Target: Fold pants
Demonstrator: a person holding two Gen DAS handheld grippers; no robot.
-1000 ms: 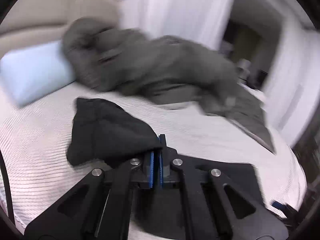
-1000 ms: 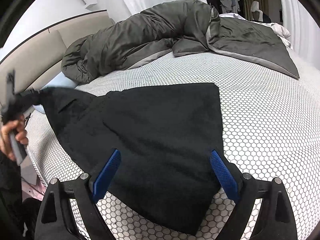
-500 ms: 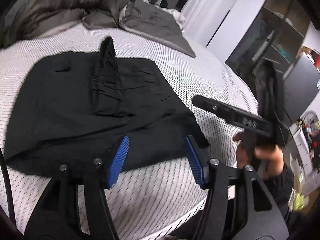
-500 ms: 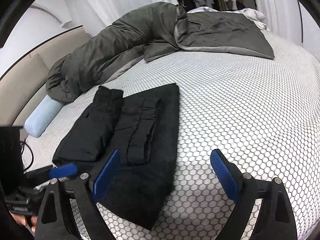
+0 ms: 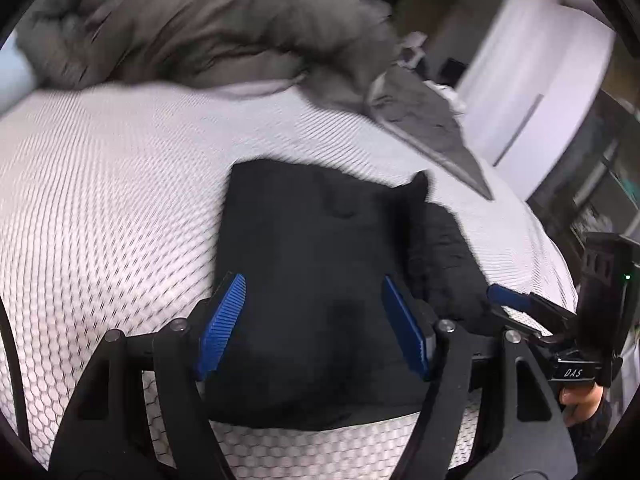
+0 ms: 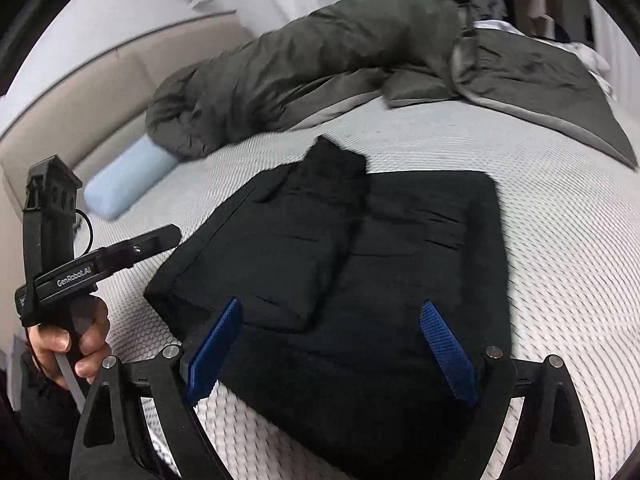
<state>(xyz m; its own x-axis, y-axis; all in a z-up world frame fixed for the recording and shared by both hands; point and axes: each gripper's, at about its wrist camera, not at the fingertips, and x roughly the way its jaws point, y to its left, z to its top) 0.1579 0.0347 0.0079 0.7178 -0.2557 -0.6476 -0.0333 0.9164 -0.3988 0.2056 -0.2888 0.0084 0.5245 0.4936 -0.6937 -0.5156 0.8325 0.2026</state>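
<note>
The black pants (image 5: pixel 320 240) lie folded in a thick stack on the white honeycomb mattress (image 5: pixel 100 220), with one narrower fold on top (image 6: pixel 304 240). My left gripper (image 5: pixel 314 322) hovers low over their near edge. Its jaws are opening; the cloth lies under the gap and the blue pads (image 5: pixel 222 328) do not press on it. My right gripper (image 6: pixel 330 346) stands open wide over the near end of the pants (image 6: pixel 380 280), pinching nothing. A hand (image 6: pixel 76 340) holds the left gripper's handle at the left of the right wrist view.
A rumpled grey duvet (image 6: pixel 340 60) is heaped along the far side of the bed. A light blue pillow (image 6: pixel 128 176) lies against the beige headboard (image 6: pixel 100 92). White wardrobe doors (image 5: pixel 532 92) stand beyond the bed's right edge.
The left gripper was shut on a lifted corner of the pants; it has let go and opened, and it came down low. The pants now lie folded over. The right gripper stayed open.
</note>
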